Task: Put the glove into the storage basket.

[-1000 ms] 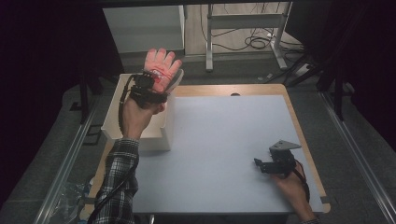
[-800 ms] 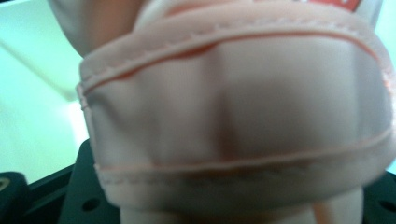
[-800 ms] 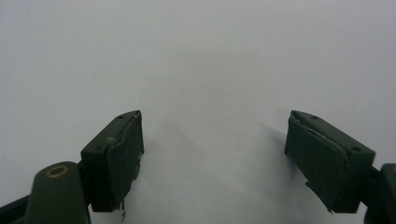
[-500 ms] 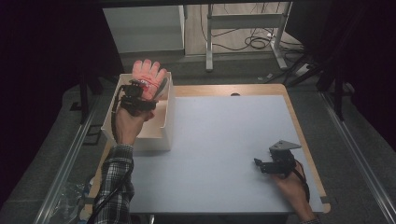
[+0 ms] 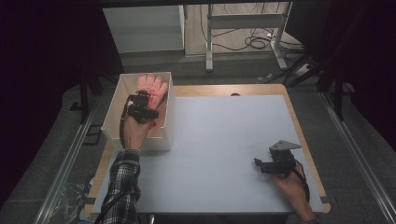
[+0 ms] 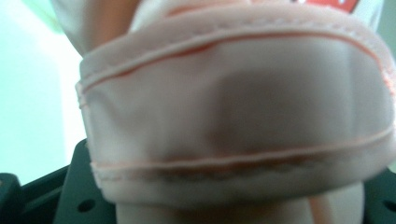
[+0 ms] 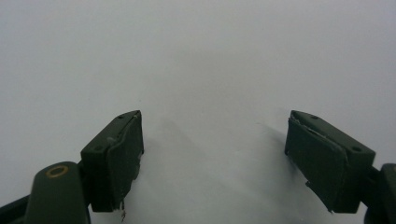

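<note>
One pink glove (image 5: 152, 86) hangs inside the white box (image 5: 163, 135) at the tabletop's (image 5: 219, 140) ten o'clock corner, its fingers pointing toward twelve o'clock and its cuff at the left tongs (image 5: 141, 103). Up close, the left gripper view has the cuff lying across the jaws, which have just been easing apart; whether the pads still pinch it I cannot tell. That forearm reaches straight up from six o'clock. At four o'clock, the right tongs (image 5: 261, 165) rest released, well apart from the box.

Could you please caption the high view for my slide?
Left gripper lowers a pink glove into the white box; right gripper rests open.
</note>
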Available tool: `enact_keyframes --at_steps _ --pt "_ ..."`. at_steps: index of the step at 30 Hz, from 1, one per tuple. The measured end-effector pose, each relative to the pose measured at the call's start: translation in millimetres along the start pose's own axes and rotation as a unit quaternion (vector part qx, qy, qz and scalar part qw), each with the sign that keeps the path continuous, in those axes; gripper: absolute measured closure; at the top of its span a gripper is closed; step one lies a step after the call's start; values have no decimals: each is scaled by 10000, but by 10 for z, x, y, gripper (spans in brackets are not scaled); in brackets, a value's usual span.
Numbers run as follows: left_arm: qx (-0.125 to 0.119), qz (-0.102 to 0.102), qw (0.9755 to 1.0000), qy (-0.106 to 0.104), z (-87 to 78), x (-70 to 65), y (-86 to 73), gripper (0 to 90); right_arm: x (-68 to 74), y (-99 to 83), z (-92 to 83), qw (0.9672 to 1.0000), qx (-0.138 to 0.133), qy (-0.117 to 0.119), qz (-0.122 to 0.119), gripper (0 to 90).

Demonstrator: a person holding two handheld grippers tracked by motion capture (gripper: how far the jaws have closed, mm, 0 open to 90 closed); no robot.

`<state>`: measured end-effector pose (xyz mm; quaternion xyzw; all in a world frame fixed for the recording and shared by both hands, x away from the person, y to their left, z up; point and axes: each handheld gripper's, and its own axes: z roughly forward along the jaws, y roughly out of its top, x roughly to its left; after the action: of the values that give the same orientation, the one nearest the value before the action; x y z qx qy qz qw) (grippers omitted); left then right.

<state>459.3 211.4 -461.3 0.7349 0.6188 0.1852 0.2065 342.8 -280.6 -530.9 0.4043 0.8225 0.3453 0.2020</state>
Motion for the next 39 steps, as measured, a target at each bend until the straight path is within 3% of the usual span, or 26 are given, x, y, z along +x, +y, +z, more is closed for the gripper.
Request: enact_keyframes --at_steps 8,14,20,25,31,39 --pt "387 -61 9991 185 164 -86 57 361 1 0 0 10000 -1 0 1 198" --pt "668 -68 9976 154 261 -120 101 341 0 0 0 10000 -1 0 0 198" --pt "893 6 9956 282 308 -148 117 243 1 0 0 10000 -2 -1 -1 198" --pt "1016 -11 9946 217 335 -148 114 141 1 0 0 10000 -2 1 0 198" --pt "1017 -44 9944 288 334 -135 111 92 1 0 0 10000 -3 1 2 198" --pt "781 -56 9968 143 249 -108 88 66 0 -1 0 10000 -1 1 -4 198"
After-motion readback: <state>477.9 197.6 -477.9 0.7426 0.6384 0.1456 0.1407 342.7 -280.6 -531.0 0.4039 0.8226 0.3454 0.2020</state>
